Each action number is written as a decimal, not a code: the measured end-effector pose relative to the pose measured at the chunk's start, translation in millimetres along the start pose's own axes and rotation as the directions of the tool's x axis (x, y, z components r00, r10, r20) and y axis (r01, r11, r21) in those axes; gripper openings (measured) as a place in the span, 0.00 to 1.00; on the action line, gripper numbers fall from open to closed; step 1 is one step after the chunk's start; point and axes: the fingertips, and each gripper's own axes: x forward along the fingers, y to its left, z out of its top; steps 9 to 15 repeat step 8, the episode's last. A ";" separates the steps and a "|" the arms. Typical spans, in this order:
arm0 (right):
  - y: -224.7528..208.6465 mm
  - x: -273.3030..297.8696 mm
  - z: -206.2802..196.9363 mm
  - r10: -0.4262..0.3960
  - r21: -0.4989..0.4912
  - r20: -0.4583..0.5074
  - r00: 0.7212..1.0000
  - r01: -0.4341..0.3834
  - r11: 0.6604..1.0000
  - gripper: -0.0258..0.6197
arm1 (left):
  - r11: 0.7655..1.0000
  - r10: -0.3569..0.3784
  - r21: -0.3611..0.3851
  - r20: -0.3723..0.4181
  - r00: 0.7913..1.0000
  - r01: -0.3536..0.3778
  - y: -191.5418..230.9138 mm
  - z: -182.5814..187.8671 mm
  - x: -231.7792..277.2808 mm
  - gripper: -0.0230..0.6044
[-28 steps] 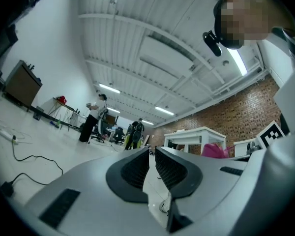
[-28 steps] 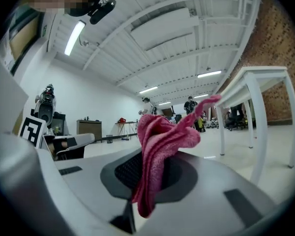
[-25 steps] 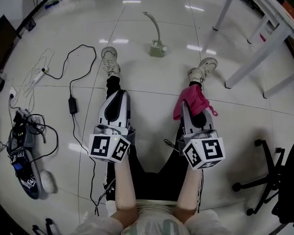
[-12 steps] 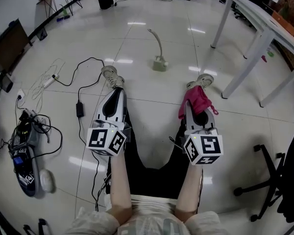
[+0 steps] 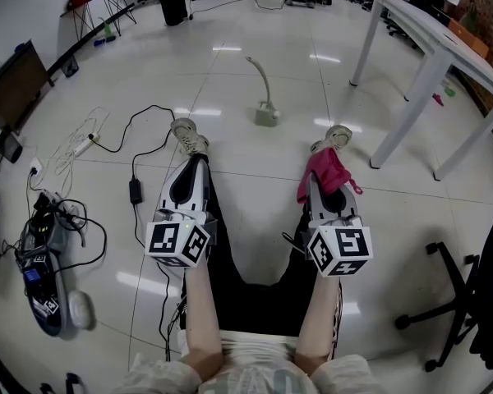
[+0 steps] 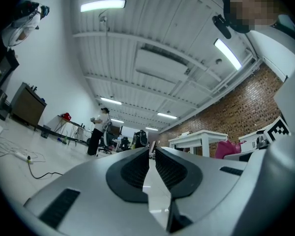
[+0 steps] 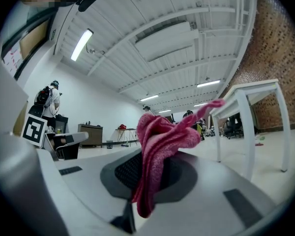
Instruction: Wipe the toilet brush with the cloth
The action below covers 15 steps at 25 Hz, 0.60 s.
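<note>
The toilet brush (image 5: 265, 112) stands on the floor ahead of me, its pale curved handle rising from a small square base, far from both grippers. My left gripper (image 5: 193, 164) is held out over the left leg; in the left gripper view (image 6: 151, 154) its dark pads stand a narrow slit apart with nothing between them. My right gripper (image 5: 326, 189) reaches out over the right leg and is shut on the pink cloth (image 5: 323, 169). In the right gripper view the cloth (image 7: 160, 141) is pinched between the pads and bunches up above them.
A person's legs and shoes (image 5: 186, 132) stretch across the tiled floor. White table legs (image 5: 408, 105) stand at the right, with an office chair base (image 5: 448, 302) nearer me. Cables and a power adapter (image 5: 135, 191) lie at the left, beside a device (image 5: 45, 298). People stand far off.
Both grippers have risen a little and moved forward over the legs. The head view has tilted up and takes in more of the room. The cloth stays gripped; the brush has not moved.
</note>
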 end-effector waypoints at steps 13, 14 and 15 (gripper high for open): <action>8.2 15.4 -15.9 0.019 0.004 -0.018 1.000 -0.019 1.000 0.09 | 0.999 0.007 0.033 -0.030 1.000 -0.006 4.3 -13.2 5.6 0.11; 8.2 15.4 -15.9 0.019 0.004 -0.018 1.000 -0.019 1.000 0.09 | 0.999 0.007 0.033 -0.030 1.000 -0.006 4.3 -13.2 5.6 0.11; 8.2 15.4 -15.9 0.019 0.004 -0.018 1.000 -0.019 1.000 0.09 | 0.999 0.007 0.033 -0.030 1.000 -0.006 4.3 -13.2 5.6 0.11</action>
